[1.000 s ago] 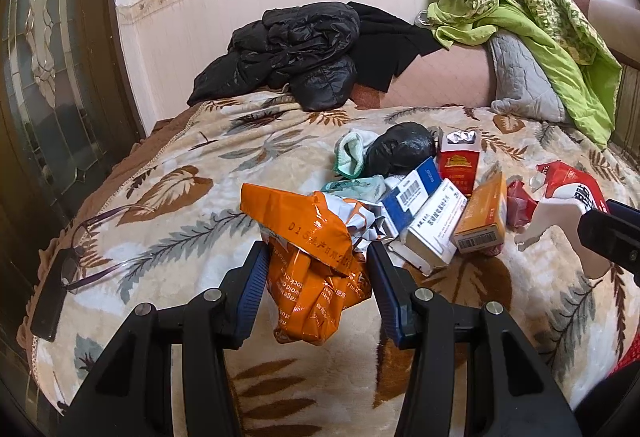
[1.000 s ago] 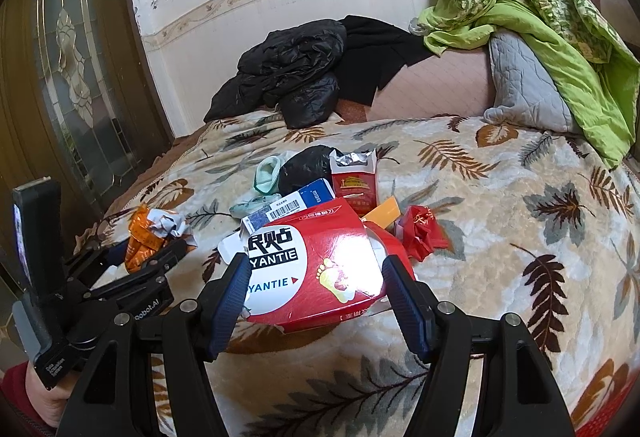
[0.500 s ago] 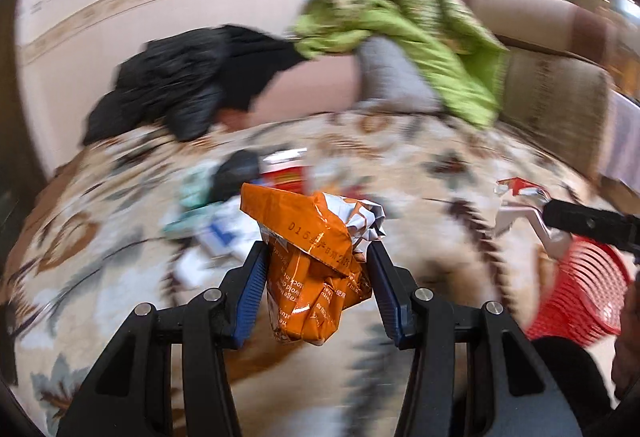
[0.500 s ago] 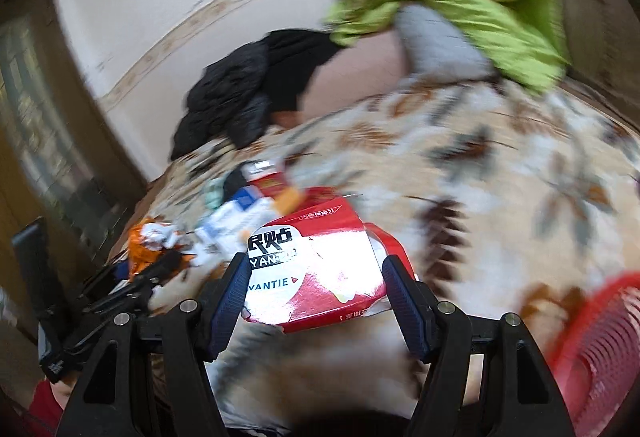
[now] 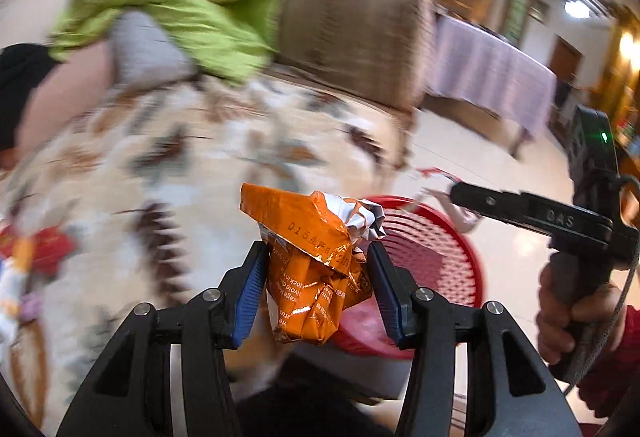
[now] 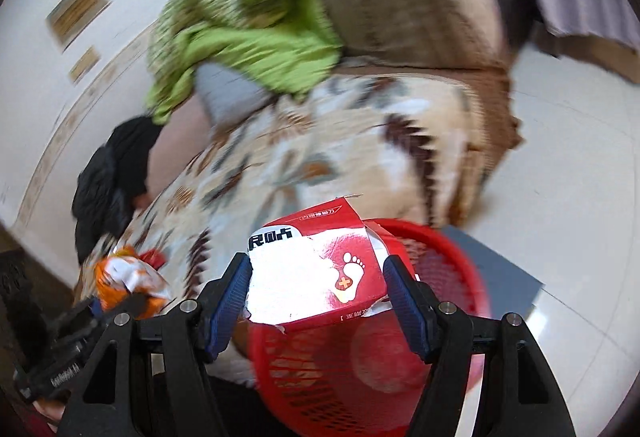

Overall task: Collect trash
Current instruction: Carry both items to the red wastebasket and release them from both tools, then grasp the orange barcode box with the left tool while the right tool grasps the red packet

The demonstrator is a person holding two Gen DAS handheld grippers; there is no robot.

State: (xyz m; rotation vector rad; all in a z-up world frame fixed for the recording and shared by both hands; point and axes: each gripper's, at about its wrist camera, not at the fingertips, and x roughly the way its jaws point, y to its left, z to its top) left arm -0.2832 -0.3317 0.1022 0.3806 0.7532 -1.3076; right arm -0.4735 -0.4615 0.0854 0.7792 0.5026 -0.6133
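Above the red mesh basket point(image 6: 460, 277), the right gripper point(image 6: 318, 301) grips a torn red-and-white carton point(image 6: 320, 269), almost over the opening. Short of its rim, the left gripper point(image 5: 316, 289) pinches a crumpled orange foil wrapper point(image 5: 312, 261). Ideally, each piece should be centred over the basket before letting go, so nothing lands on the floor.

Each fisheye sits just behind its own tongs, looking forward and downward along them. The left view point(image 5: 316, 289) faces the leaf-patterned bedspread point(image 5: 160, 165), with the red plastic mesh basket point(image 5: 432, 249) close at four o'clock. The right view point(image 6: 320, 297) looks down into that basket point(image 6: 460, 269) at six o'clock. Both share the basket, the bedspread point(image 6: 320, 141) and the crumpled green blanket point(image 5: 180, 9) point(image 6: 248, 33) at eleven o'clock.
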